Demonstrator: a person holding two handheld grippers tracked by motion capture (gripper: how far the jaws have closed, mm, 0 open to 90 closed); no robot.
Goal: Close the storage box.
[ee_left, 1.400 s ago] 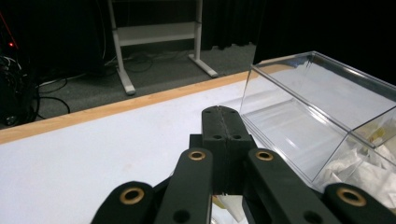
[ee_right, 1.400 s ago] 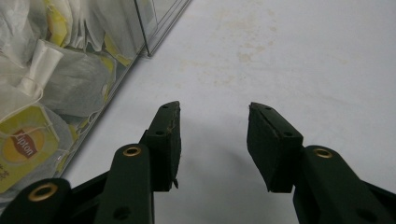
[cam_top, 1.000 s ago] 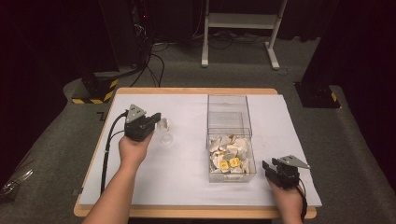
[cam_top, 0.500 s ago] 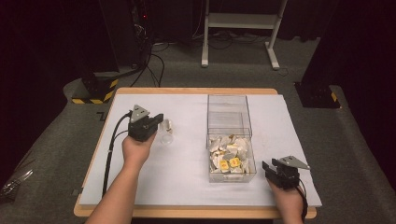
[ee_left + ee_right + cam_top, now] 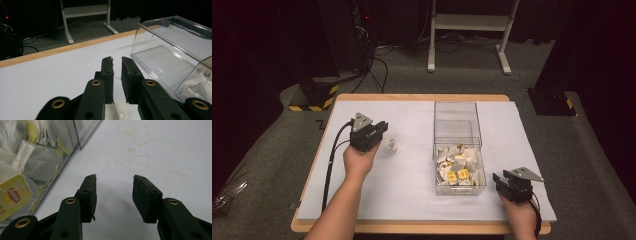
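1. Left tool (image 5: 381,131) – its jaws have just been easing apart to a narrow gap, with a small clear bag (image 5: 390,143) between them, low on the white table (image 5: 412,195).
2. Right tool (image 5: 501,179) – half open, empty, beside the clear box (image 5: 459,150) of tea bags (image 5: 458,166).

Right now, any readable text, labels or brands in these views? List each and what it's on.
"Lipton" on the yellow tea bag tag inside the clear box, seen in the right gripper view.
Small dark print below it on the same tag: cut off at the edge, unreadable.
Two yellow tags in the box in the high view: too small to read.
A dark mark on the table edge: partly hidden, unreadable.
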